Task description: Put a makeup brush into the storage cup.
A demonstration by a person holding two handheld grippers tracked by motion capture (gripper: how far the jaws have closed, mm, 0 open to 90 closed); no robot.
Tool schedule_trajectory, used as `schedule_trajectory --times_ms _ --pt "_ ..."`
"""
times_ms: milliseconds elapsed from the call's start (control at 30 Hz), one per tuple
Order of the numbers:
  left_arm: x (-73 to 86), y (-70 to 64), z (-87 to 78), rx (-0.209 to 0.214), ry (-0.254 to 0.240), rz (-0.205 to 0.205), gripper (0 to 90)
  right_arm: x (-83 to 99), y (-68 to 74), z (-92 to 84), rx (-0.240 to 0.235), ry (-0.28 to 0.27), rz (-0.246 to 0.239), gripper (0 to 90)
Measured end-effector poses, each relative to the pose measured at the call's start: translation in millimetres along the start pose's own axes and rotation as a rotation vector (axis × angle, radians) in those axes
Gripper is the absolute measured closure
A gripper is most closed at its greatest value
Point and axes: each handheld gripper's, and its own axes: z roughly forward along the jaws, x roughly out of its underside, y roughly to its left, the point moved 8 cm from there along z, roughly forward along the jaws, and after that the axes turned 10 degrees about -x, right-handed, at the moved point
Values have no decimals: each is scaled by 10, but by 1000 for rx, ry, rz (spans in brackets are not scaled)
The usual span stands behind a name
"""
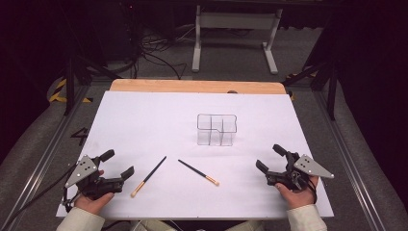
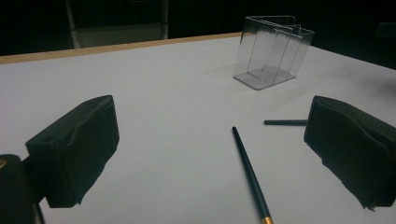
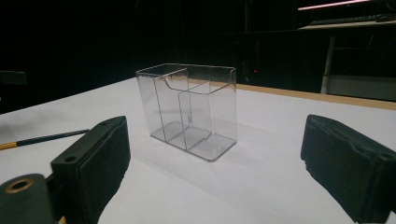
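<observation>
Two thin black brushes with gold bands lie on the white table [image 1: 144, 115]. The left brush [image 1: 149, 176] [image 2: 250, 175] is just right of my left gripper [image 1: 117, 163] [image 2: 210, 126], which rests open at the near left with nothing between its pads. The right brush [image 1: 198, 172] [image 2: 285, 122] [image 3: 46, 138] lies mid-table, well left of my right gripper [image 1: 270, 158] [image 3: 219, 149], also open and holding nothing. A clear plastic organizer [image 1: 216, 130] [image 2: 271, 51] [image 3: 191, 112] with several compartments stands upright beyond the brushes.
A bare wooden strip [image 1: 192, 86] edges the table's far side. Beyond it are a white frame's legs [image 1: 235, 29] and cables on the floor. Metal rails [image 1: 43, 144] run along both sides of the table.
</observation>
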Motion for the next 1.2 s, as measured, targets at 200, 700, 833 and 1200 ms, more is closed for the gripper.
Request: schedule_trajectory --times_ms 200,700,833,1200 --pt "-19 -15 -5 11 -6 -4 36 -2 5 2 -2 -1 0 87" --pt "-19 8 1 7 -1 -21 34 -18 1 -9 -1 -11 -2 86" --pt "-24 12 4 10 -2 -21 34 -11 -18 -16 3 -11 10 82" --pt "-38 13 15 8 12 -4 41 -48 -39 -36 14 -18 10 79"
